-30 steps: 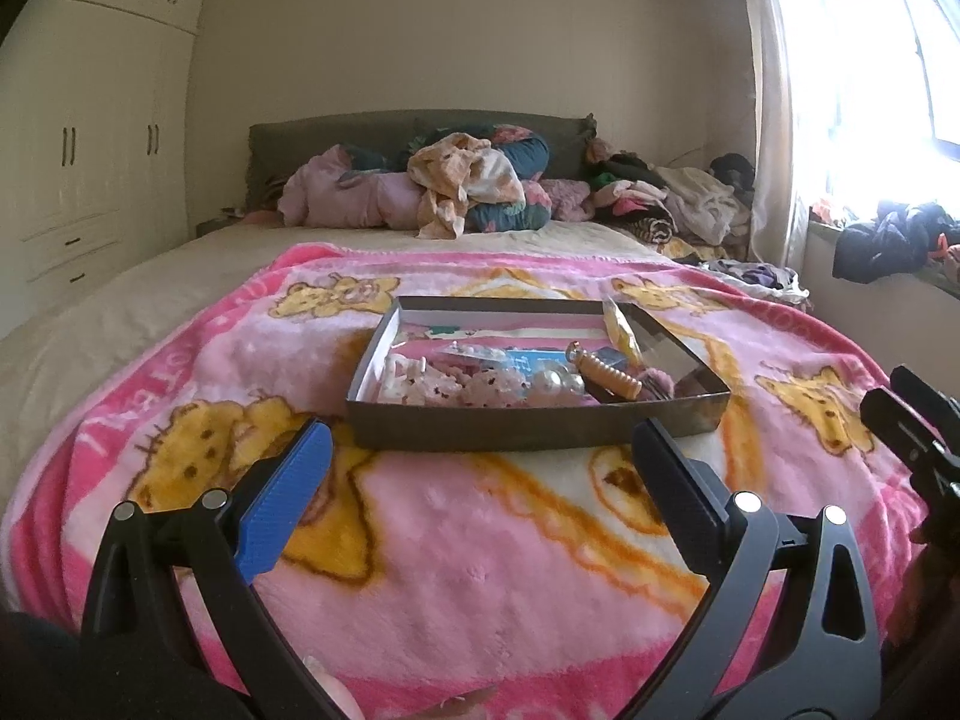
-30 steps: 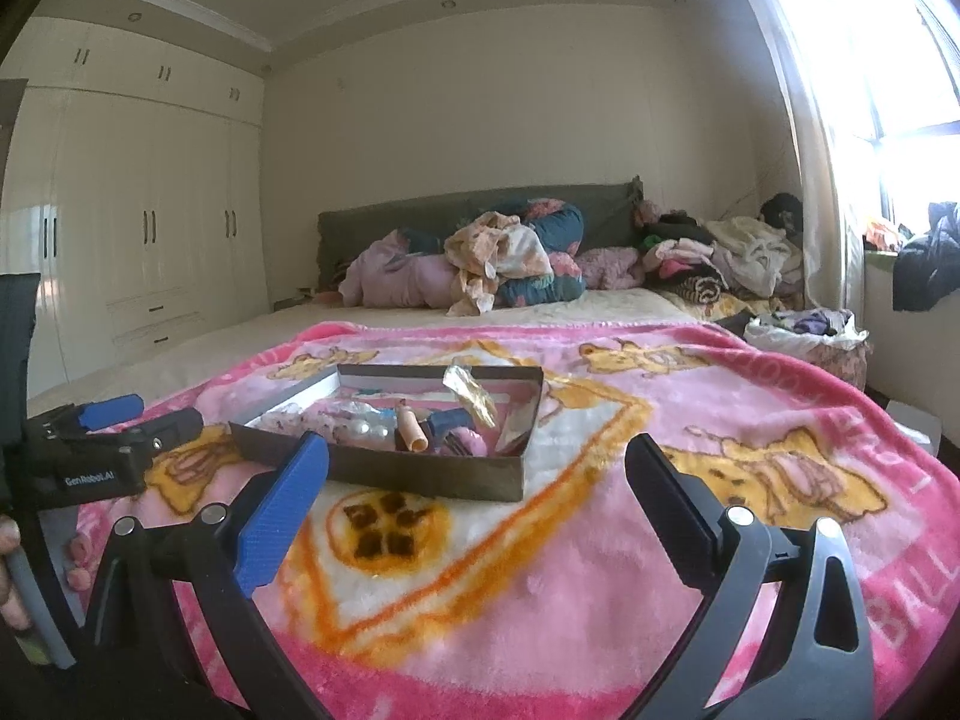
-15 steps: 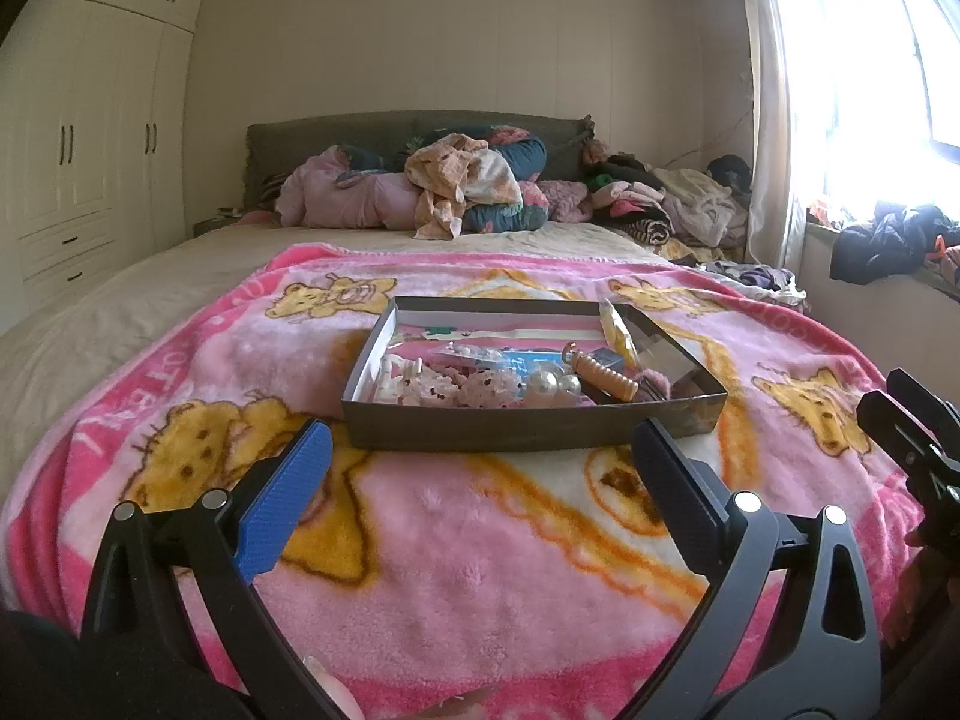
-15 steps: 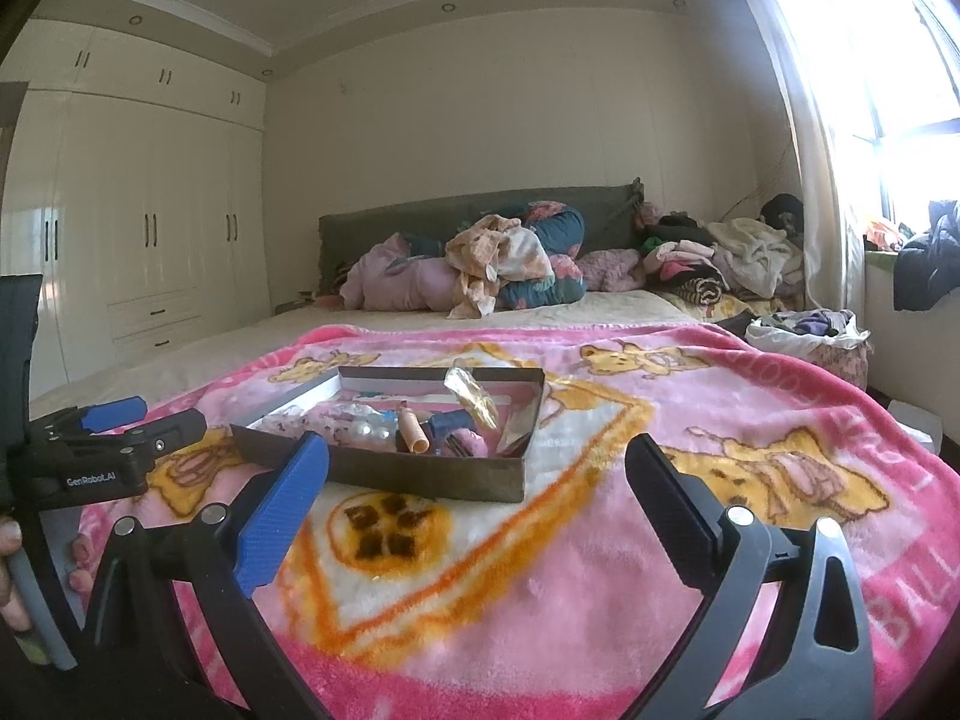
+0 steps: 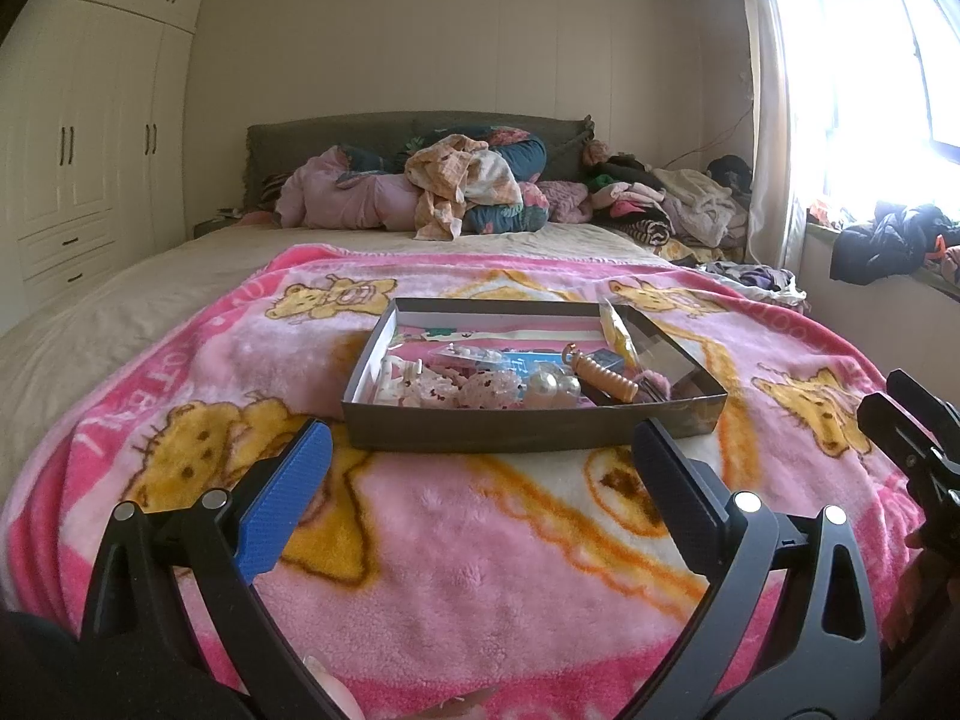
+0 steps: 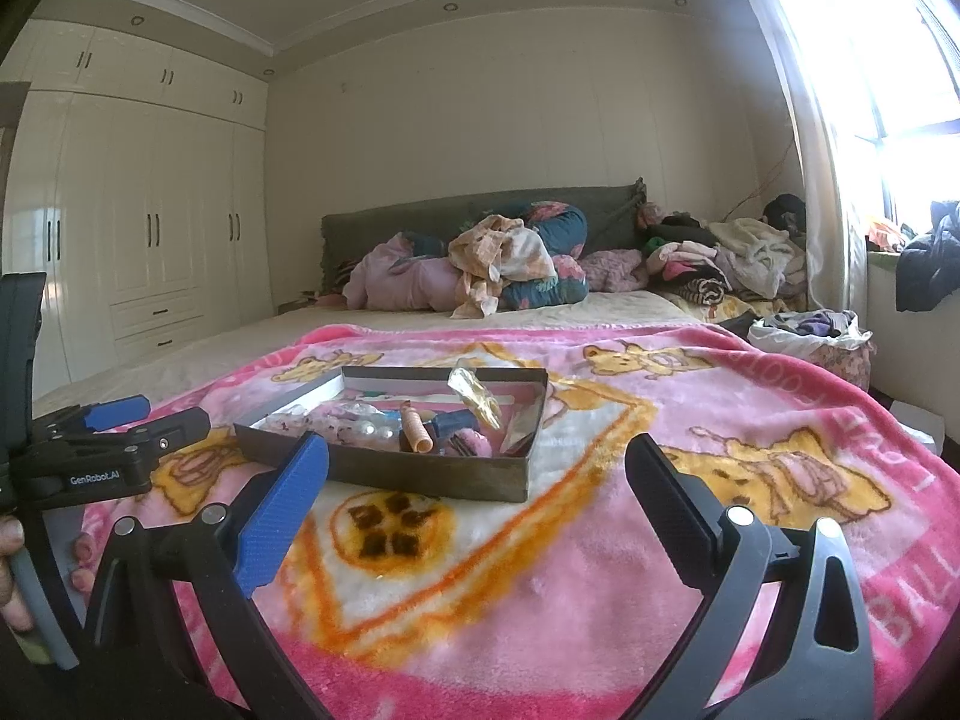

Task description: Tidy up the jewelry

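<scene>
A shallow dark box (image 5: 528, 435) (image 6: 420, 471) sits on a pink cartoon blanket (image 5: 480, 540) on the bed. It holds jumbled jewelry: pale pink pieces (image 5: 444, 387), pearl beads (image 5: 549, 384), a ribbed gold tube (image 5: 603, 378) (image 6: 415, 429), a blue item (image 6: 456, 420) and a clear yellow wrapper (image 6: 477, 399). My left gripper (image 5: 480, 471) is open and empty, just short of the box's near wall. My right gripper (image 6: 477, 471) is open and empty, near the box's right corner. The left gripper also shows in the right wrist view (image 6: 114, 432), the right one in the left wrist view (image 5: 912, 420).
Piled clothes and bedding (image 5: 456, 192) lie against the grey headboard (image 5: 336, 138). More clothes (image 5: 690, 204) heap at the right. White wardrobes (image 6: 150, 228) stand left. A window sill with dark clothing (image 5: 888, 240) and a bag (image 6: 810, 336) are right.
Both views have drifted slightly; the box sits a touch lower and nearer in the left wrist view. Both grippers stay open and empty.
</scene>
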